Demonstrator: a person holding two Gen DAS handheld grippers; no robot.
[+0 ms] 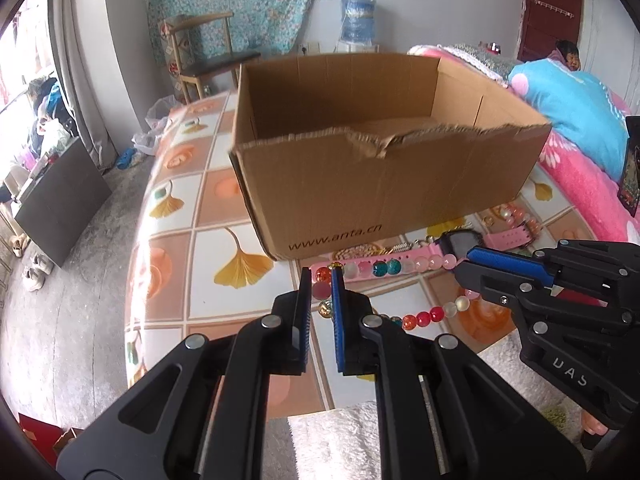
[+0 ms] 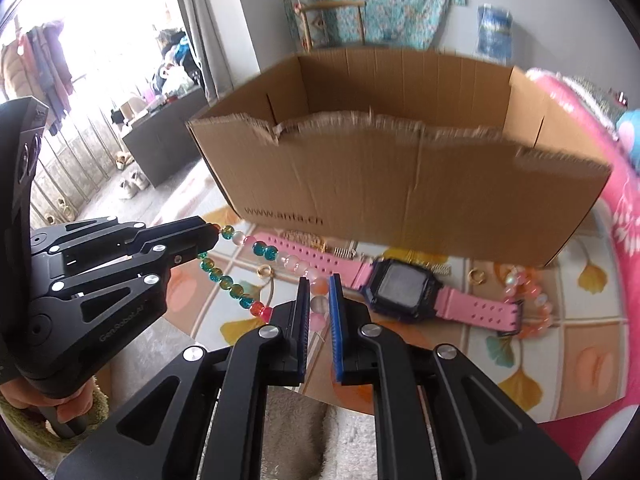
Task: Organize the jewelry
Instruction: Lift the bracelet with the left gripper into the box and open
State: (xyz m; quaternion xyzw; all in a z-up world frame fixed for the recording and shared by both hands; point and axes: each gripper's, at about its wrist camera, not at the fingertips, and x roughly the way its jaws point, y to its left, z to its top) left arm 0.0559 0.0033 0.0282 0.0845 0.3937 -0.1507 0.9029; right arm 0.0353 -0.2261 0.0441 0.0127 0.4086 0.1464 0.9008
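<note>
Both grippers, left [image 1: 321, 280] and right [image 2: 319, 286], pinch our bead necklace [image 2: 260, 249] at opposite ends, stretched untangled before the cardboard box [image 2: 400, 184].

Bead strand [image 2: 256, 246]: teal, red, pink, frosted white. Watch [image 2: 404, 288]: pink strap, dark case. Cardboard box [image 1: 384, 188]: brown. Tablecloth [image 1: 208, 216]: orange-white squares, yellow ginkgo leaves.
</note>
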